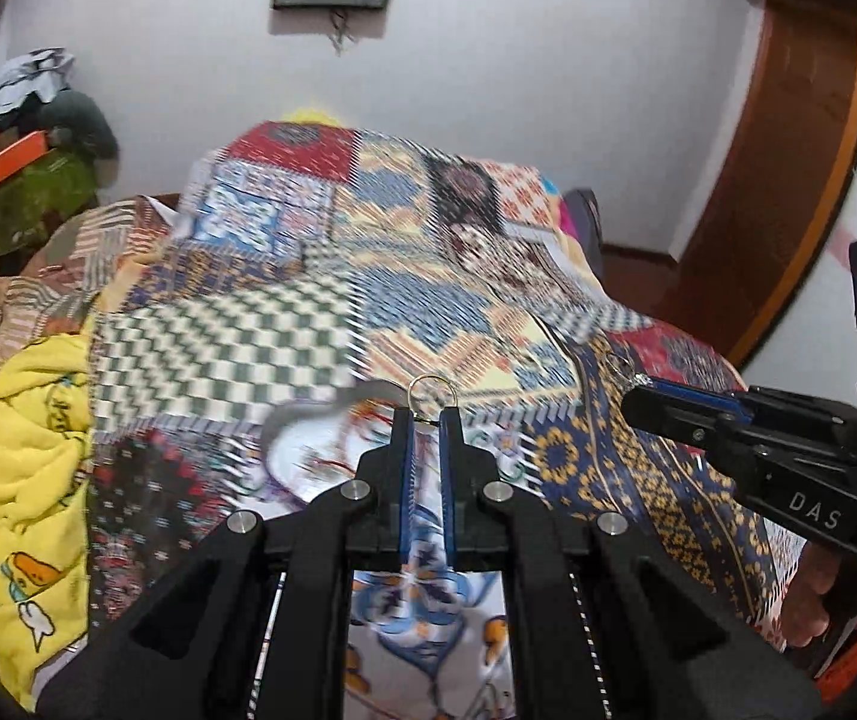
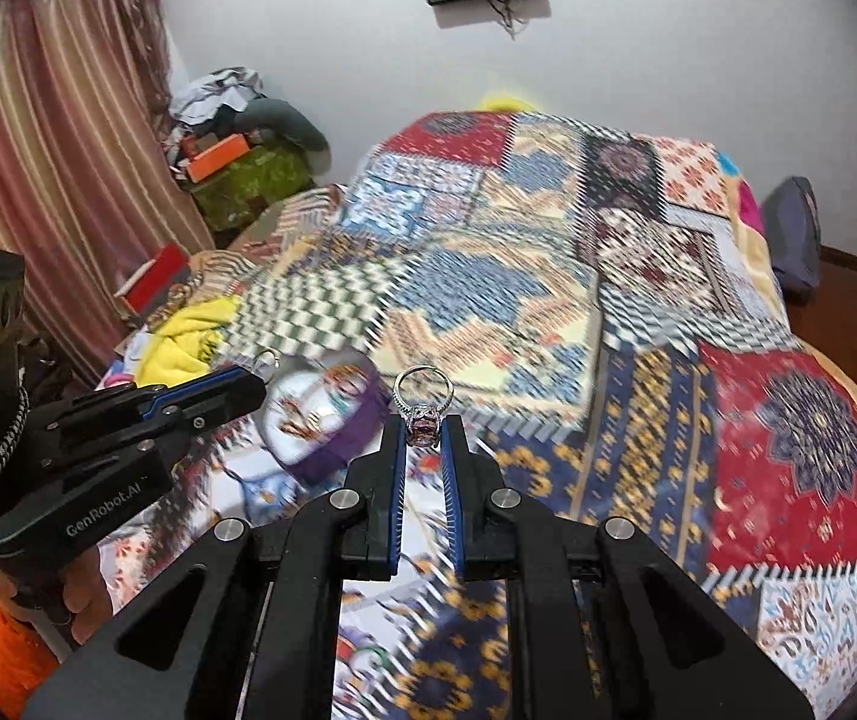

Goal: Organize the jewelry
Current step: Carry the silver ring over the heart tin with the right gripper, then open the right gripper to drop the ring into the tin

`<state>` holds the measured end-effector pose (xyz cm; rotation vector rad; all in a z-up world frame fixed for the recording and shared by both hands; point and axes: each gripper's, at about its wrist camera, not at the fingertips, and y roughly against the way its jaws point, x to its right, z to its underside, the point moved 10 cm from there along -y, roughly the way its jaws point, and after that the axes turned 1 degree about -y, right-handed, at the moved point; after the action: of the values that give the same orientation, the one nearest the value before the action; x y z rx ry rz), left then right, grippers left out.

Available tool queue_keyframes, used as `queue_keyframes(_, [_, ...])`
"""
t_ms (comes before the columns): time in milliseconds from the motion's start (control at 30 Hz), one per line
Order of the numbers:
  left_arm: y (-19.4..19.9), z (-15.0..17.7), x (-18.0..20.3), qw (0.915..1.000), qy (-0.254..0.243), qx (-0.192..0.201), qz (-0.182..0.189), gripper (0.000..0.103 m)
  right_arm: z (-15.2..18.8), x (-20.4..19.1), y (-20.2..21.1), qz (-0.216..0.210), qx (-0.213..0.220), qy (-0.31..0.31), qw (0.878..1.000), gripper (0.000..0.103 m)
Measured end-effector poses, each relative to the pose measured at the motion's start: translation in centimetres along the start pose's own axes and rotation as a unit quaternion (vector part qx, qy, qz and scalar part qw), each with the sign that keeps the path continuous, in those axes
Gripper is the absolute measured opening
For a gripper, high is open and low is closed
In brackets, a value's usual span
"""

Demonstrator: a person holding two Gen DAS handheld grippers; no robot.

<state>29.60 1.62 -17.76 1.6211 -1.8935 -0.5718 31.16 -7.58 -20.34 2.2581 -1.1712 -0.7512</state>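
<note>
While raised over quilt (image 2: 638, 312), each hand-held gripper pinches a ring (left (image 1: 426, 414) gold (image 1: 433, 390), right (image 2: 426, 420) gemmed (image 2: 422, 396))

I have both grippers up and pitched down at a moderate angle, side by side and apart. My left gripper (image 1: 426, 414) has its fingers (image 1: 402, 450) drawn in nearly together, pinching a thin gold ring (image 1: 433, 390) at the tips. My right gripper (image 2: 426, 429) is likewise closed, clamping a stone-set ring (image 2: 423, 399) between its tips. A hand (image 1: 809, 594) wraps the right gripper's handle from below.
</note>
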Motion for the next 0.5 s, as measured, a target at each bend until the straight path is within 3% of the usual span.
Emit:
queue_keyframes(233, [1.9, -1.2, -3.6, 0.9992, 0.025, 0.026, -0.020, 0.006, -1.7, -3.0, -1.3, -0.018, 0.010, 0.024, 1.000, 0.010])
queue_keyframes(500, [0.7, -0.2, -5.6, 0.9989, 0.036, 0.016, -0.025, 0.006, -1.0, -5.0, -4.0, -0.033, -0.008, 0.039, 0.999, 0.010])
